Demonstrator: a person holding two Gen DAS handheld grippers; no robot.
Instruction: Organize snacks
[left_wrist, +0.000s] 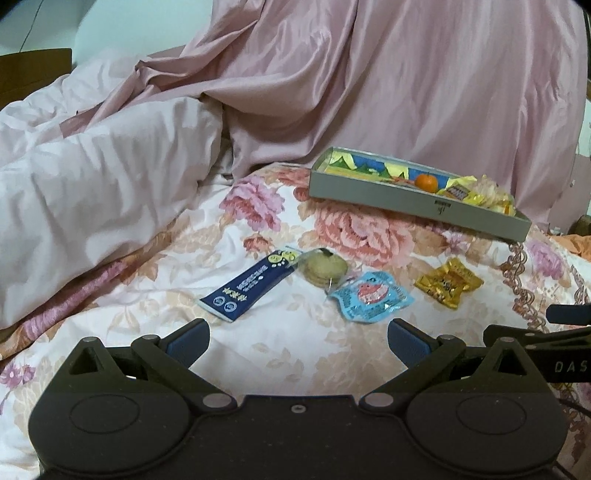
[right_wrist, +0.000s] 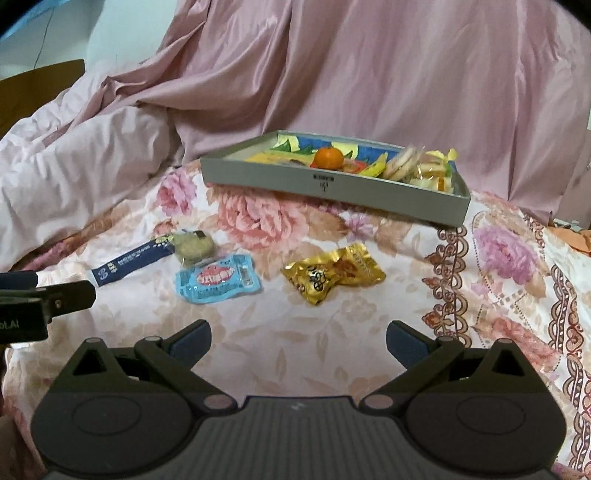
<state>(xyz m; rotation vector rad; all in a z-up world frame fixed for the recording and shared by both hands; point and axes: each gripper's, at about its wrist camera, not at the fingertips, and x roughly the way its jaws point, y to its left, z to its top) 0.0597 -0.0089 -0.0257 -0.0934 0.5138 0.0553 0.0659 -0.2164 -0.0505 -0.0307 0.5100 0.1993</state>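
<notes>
At two o'clock on the bed (right_wrist: 332, 350), the tray (right_wrist: 332, 186) contents are blurred; both left gripper (left_wrist: 298, 341) and right gripper (right_wrist: 298, 341) fingers are spread apart, empty.

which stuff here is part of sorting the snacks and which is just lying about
Part of the job:
- grey tray with an orange and wrapped snacks
- dark blue packet
- round biscuits
- light blue packet
- gold packet
- left tongs and right tongs, both open

Just lying about:
- flowered sheet
- pink quilt
- pink cloth
</notes>
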